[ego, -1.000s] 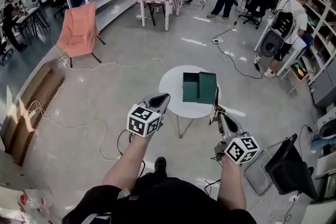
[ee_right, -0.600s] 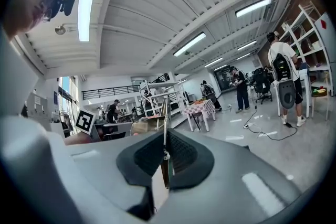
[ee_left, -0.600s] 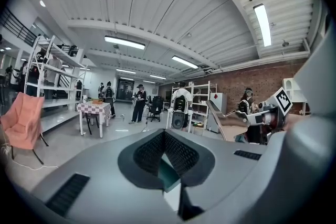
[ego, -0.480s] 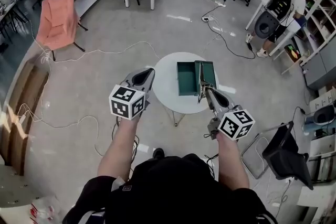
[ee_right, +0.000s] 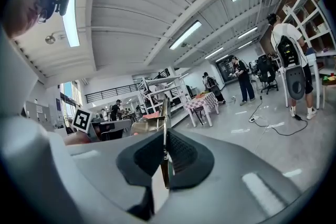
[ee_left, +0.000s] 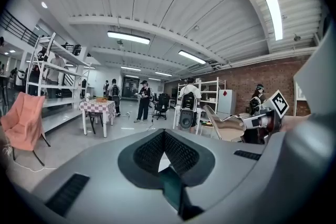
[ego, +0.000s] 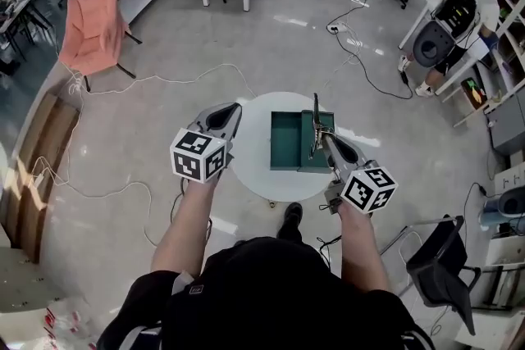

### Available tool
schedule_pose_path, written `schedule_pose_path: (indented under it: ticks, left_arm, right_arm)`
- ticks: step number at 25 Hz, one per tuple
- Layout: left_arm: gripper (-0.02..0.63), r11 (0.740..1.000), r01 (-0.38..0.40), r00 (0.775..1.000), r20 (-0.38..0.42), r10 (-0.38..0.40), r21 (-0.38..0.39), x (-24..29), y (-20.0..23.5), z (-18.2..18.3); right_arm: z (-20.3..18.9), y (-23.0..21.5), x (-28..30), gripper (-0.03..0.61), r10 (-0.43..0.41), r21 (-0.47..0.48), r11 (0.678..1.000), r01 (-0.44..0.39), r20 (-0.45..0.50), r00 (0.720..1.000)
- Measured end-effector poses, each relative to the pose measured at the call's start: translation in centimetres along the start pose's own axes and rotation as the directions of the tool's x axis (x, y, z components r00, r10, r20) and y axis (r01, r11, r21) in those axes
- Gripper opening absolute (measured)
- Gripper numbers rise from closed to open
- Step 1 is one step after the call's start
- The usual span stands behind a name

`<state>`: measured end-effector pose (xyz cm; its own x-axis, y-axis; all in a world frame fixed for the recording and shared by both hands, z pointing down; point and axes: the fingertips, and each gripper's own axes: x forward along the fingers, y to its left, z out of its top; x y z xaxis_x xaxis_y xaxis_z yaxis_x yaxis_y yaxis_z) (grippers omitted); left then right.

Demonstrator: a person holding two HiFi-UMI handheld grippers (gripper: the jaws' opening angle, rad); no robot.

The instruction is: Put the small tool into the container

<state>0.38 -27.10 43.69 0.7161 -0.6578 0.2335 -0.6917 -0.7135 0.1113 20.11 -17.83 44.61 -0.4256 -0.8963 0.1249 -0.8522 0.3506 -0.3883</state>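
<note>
Open floor (ego: 148, 106) rings the round table (ego: 253, 170). The green container (ego: 287, 140) lies open and empty. Right tongs (ego: 321, 140) clamp the thin tool (ego: 315, 115) over it; left tongs (ego: 230, 112) are closed, empty.

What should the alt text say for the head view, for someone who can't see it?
Seen from above, the right gripper holds a thin small tool upright over an open green container on a round white table. The left gripper, shut and empty, hovers at the table's left edge.
</note>
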Motion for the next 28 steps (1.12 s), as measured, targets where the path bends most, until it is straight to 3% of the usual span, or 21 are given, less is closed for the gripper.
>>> schedule_pose_path:
  ticks: [5, 11, 21, 28]
  left_arm:
    - [-0.011, 0.999, -0.040, 0.999, -0.016, 0.041, 0.023, 6.7, -0.5, 2.3]
    - [-0.011, 0.996, -0.080, 0.996, -0.040, 0.081, 0.029, 10.8, -1.1, 3.3]
    - [-0.011, 0.997, -0.083, 0.993, -0.082, 0.082, -0.004, 9.6, 2.5, 0.4]
    - [-0.011, 0.997, -0.035, 0.990, -0.137, 0.025, -0.075, 9.6, 3.5, -3.7]
  right_arm:
    - [2.7, -7.0, 3.5, 0.012, 0.040, 0.020, 0.999, -0.039, -0.032, 0.999]
    - [3.4, -11.3, 6.6, 0.012, 0.105, 0.052, 0.994, -0.101, -0.089, 0.990]
    - [-2.9, -10.6, 11.1, 0.012, 0.097, 0.105, 0.992, -0.074, -0.232, 0.968]
    - [-8.1, -9.6, 11.5, 0.012, 0.061, 0.147, 0.989, -0.011, -0.341, 0.938]
